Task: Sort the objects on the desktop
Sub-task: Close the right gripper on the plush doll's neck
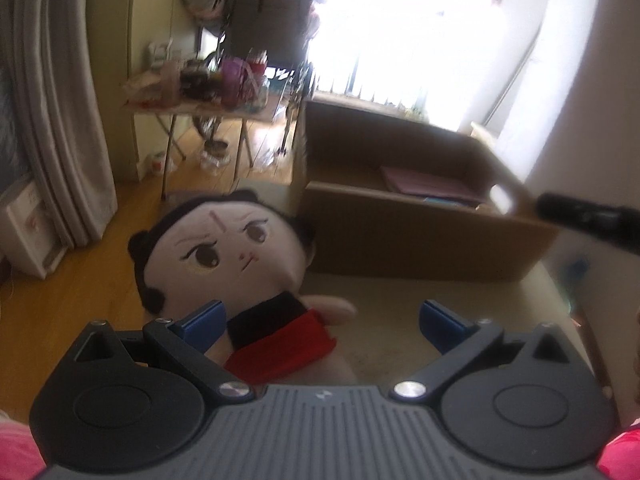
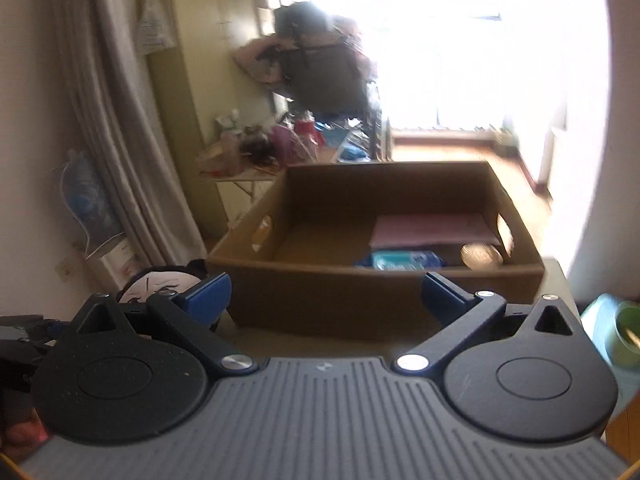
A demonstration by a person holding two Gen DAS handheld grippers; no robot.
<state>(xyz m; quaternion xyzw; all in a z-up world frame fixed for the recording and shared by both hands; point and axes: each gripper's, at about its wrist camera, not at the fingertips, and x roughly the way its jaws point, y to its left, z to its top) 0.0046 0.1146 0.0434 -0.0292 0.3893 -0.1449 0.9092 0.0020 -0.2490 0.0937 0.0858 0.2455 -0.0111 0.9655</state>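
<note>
A plush doll [image 1: 224,256] with black hair, a pale face and a red skirt lies on the beige desk [image 1: 380,304]. My left gripper [image 1: 322,320] is open; its left finger [image 1: 202,320] is against the doll's body, the right finger is apart from it. An open cardboard box [image 2: 372,288] stands behind, holding a pink book [image 2: 428,230], a blue packet [image 2: 404,260] and a round tan object [image 2: 482,256]. My right gripper [image 2: 326,300] is open and empty in front of the box. The doll's head [image 2: 160,280] shows at its left.
A black object [image 1: 588,220] juts in from the right of the left wrist view. A green cup on something teal [image 2: 624,332] sits at the far right. A cluttered folding table [image 1: 208,92], grey curtains [image 1: 52,120] and wooden floor lie beyond the desk.
</note>
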